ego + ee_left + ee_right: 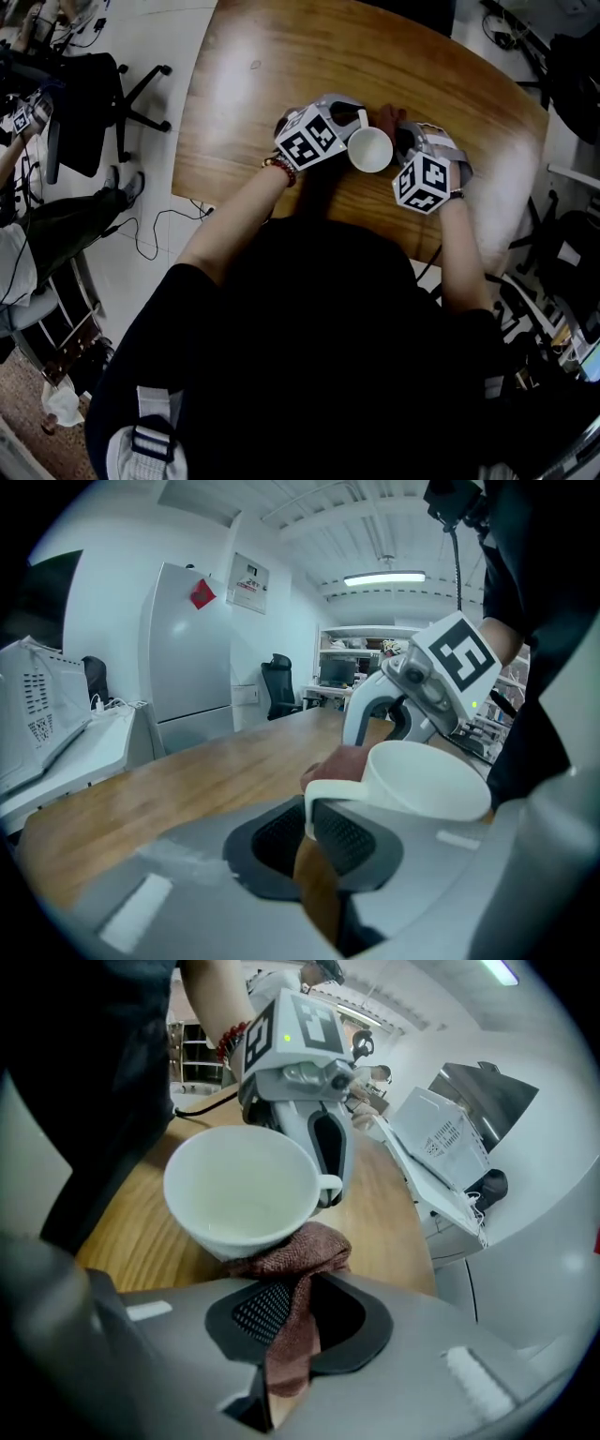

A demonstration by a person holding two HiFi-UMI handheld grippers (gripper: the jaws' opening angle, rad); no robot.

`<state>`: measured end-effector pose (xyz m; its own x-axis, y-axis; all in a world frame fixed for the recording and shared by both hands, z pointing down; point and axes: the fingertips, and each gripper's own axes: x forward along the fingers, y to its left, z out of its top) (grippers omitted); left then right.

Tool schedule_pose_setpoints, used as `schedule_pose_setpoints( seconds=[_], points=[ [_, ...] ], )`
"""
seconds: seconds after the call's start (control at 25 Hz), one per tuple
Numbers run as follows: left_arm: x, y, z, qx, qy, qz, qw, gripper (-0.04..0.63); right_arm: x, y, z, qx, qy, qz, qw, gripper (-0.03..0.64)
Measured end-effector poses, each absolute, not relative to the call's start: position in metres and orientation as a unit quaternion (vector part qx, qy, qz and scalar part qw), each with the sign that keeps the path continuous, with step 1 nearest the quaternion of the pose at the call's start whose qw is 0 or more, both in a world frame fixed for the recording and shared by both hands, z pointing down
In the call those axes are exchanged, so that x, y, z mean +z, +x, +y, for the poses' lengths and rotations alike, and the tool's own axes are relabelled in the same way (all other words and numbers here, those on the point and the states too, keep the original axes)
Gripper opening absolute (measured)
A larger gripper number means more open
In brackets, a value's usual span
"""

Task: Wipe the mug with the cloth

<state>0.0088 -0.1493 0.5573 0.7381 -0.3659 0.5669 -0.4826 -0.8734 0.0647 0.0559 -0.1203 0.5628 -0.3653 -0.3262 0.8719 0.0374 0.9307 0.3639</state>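
- Now we are steadying the mug (424, 778), left gripper (312, 838) pinching its handle (330, 794).
- We are pressing the cloth (302, 1251), clamped in the right gripper (291, 1321), against its side.

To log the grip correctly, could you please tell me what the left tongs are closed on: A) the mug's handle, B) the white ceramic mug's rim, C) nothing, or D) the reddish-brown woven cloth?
A: the left tongs pinch the handle of the white ceramic mug; the reddish-brown woven cloth is in the right tongs.
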Motion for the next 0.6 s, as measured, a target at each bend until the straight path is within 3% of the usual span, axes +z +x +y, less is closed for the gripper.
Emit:
schedule_pose_setpoints(
  seconds=[0.2, 0.6],
  points=[
    [0.559, 0.007, -0.15, 0.277, 0.922, -0.244, 0.114, 0.034, 0.586, 0.061, -0.118, -0.148, 0.095, -0.8, 0.573, 0.054],
    [0.551, -0.007, -0.158, 0.233, 0.906, -0.316, 0.16, 0.038, 0.551, 0.081, -0.119, -0.116, 0.172, -0.82, 0.533, 0.054]
  ],
)
